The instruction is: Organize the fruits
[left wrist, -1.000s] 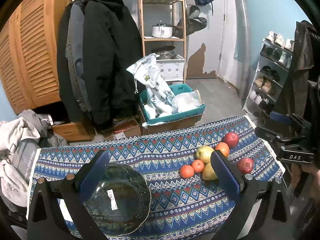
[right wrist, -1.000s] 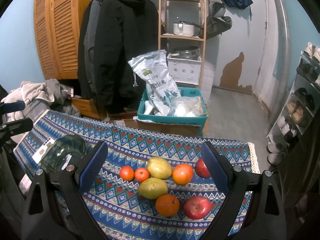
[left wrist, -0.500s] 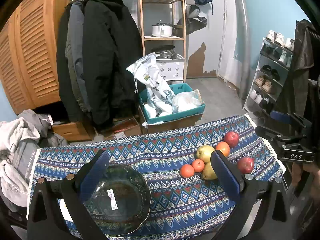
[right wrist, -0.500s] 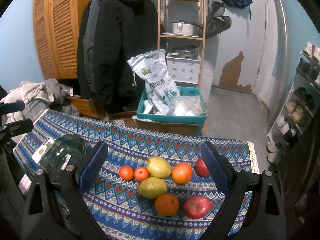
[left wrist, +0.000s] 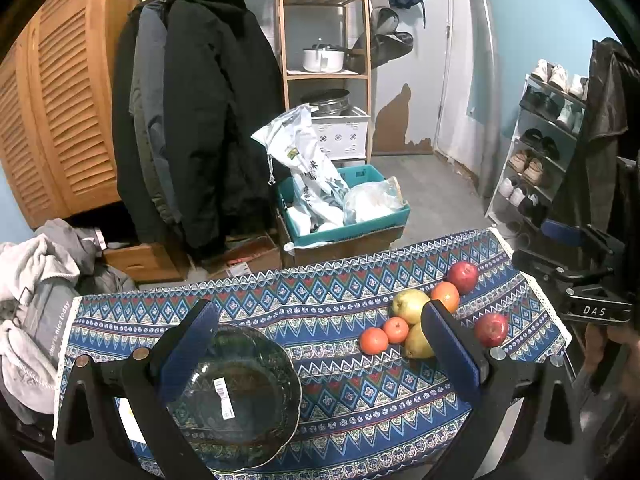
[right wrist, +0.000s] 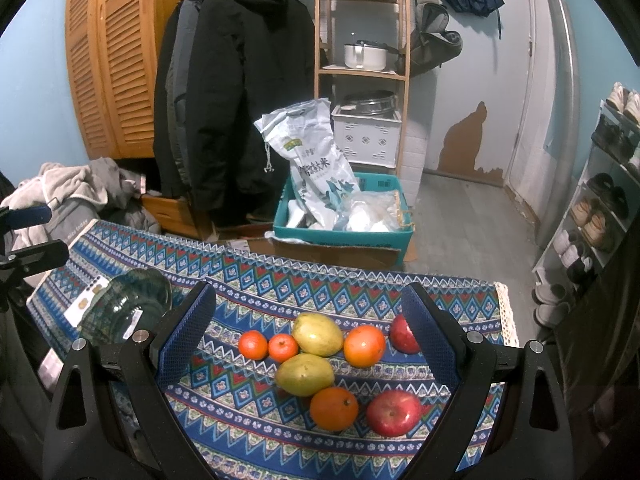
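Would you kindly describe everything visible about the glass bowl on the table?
The glass bowl is dark, greenish transparent glass with a scalloped, patterned rim. It sits upright and empty on the patterned tablecloth, left of the fruit and apart from it. A white barcode sticker is stuck inside. Nothing grips it.

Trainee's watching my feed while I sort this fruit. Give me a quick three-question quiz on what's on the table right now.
1. True or false: the glass bowl already holds fruit.
2. How many red apples lie on the patterned cloth?
3. Which is open: A) left gripper only, B) right gripper only, C) both?

Key: 1. False, it is empty. 2. Two: the near apple and the far apple. 3. C.
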A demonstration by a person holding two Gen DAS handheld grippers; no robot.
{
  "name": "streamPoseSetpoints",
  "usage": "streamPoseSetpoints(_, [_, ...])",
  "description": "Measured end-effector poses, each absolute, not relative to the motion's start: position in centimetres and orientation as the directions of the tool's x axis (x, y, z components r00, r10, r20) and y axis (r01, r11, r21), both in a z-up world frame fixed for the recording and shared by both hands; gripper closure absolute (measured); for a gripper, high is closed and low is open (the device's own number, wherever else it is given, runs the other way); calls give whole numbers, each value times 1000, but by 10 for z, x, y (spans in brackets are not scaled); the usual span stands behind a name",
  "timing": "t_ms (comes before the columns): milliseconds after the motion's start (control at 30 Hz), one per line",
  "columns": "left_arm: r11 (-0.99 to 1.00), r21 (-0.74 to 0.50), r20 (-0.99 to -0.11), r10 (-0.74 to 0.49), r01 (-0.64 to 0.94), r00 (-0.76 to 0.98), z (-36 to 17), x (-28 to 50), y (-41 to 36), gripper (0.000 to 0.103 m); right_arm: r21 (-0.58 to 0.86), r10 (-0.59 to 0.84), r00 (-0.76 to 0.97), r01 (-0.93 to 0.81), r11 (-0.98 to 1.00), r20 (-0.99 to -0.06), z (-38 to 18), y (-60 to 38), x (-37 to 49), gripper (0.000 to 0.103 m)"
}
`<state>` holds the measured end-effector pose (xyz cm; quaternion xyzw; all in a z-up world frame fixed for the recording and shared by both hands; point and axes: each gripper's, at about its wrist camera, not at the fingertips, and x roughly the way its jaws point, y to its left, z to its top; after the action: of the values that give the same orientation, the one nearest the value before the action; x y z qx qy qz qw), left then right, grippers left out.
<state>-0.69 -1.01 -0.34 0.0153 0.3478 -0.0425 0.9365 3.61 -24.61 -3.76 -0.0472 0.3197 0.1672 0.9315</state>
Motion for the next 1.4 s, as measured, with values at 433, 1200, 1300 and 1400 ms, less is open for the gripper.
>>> streamPoseSetpoints(433, [995, 5, -658, -71, 98, 750, -7, -7, -15, 1, 18, 274, 738, -335, 942, -617, -40, -250, 36, 11])
streamPoseSetpoints(1200, [983, 24, -809, -89, 184, 581, -86, 46, -52, 1, 92, 154, 609, -132, 987, -778, -102, -312, 64, 11])
streamPoseSetpoints(1300, [983, 37, -827, -72, 182, 558, -100, 56, -55, 1, 90, 138, 581, -111, 990, -802, -115, -320, 68, 11])
streamPoseSetpoints(1400, [983, 21, -850, -79, 182, 521, -114, 63, -57, 1, 69, 107, 544, -89, 994, -832, -131, -326, 72, 11])
